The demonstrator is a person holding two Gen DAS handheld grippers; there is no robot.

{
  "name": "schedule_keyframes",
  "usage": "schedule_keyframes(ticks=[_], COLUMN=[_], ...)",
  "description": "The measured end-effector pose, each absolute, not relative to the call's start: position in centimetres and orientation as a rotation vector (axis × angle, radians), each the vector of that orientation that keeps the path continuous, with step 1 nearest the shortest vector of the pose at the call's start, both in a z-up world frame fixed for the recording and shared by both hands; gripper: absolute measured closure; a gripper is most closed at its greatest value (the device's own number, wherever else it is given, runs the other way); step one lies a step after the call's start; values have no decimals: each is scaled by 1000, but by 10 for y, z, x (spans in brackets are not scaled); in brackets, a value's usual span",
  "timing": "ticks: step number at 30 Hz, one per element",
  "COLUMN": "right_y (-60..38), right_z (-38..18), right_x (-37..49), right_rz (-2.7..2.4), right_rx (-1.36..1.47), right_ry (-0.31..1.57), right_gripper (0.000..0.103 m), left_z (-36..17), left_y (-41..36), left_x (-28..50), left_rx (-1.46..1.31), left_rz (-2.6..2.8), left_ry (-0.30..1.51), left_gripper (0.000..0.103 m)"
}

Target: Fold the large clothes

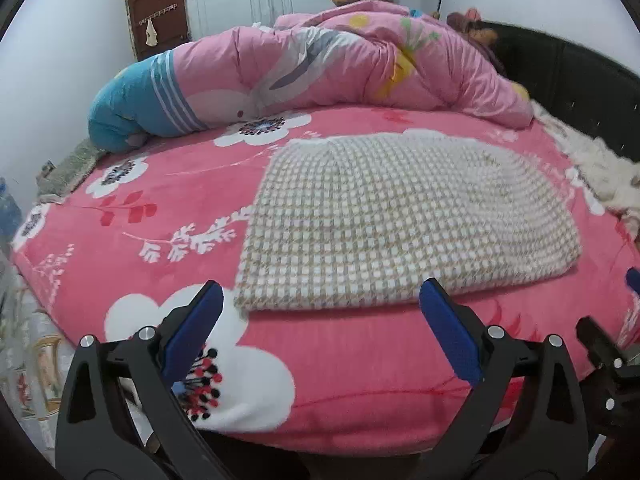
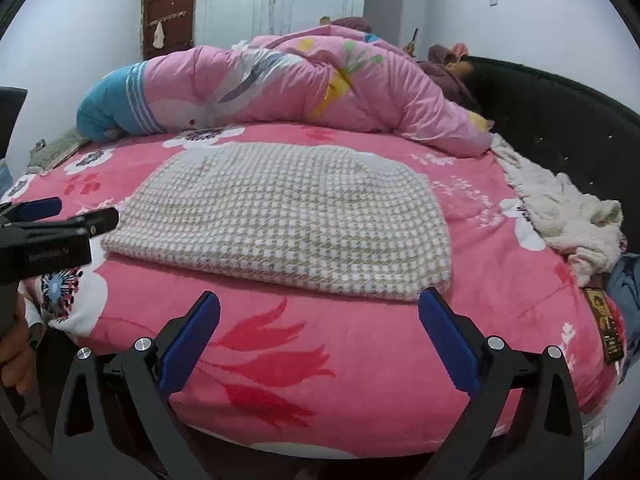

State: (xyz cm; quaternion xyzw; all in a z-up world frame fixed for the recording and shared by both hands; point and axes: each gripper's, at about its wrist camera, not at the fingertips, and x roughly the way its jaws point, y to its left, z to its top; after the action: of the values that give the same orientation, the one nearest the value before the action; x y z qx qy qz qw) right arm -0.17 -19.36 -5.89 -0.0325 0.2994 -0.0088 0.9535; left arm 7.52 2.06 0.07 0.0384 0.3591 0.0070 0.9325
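Note:
A beige-and-white checked garment [image 1: 400, 220] lies folded flat on the pink flowered bedspread [image 1: 160, 184]; the right wrist view has the same garment [image 2: 288, 216] at mid-frame. My left gripper [image 1: 322, 296] hangs open over the bed's near edge, just short of the garment's front left corner, with nothing between its blue pads. My right gripper [image 2: 319, 306] is open too, just before the garment's front right corner, holding nothing. In the right wrist view the left gripper [image 2: 60, 210] shows at the left edge.
A rolled pink quilt [image 1: 328, 68] with a blue end lies across the far side of the bed. A white fluffy cloth [image 2: 560, 212] lies by the dark headboard [image 2: 560, 120] at right. A brown door [image 1: 158, 8] stands in the back wall.

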Motion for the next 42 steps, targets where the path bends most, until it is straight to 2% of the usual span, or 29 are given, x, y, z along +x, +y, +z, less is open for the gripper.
schedule_keyframes(ticks=[16,42], right_y=[-204,-183], right_z=[-67,-73], right_x=[14,16], right_rz=[-34,-4], right_rx=[33,-25], right_ry=[737,780], right_gripper=[6,6], left_z=[-25,-25], left_y=[23,26], left_x=[67,59], left_rx=[-27,-26], left_rz=[43,53], left_ry=[868,884], left_gripper=[8,8])
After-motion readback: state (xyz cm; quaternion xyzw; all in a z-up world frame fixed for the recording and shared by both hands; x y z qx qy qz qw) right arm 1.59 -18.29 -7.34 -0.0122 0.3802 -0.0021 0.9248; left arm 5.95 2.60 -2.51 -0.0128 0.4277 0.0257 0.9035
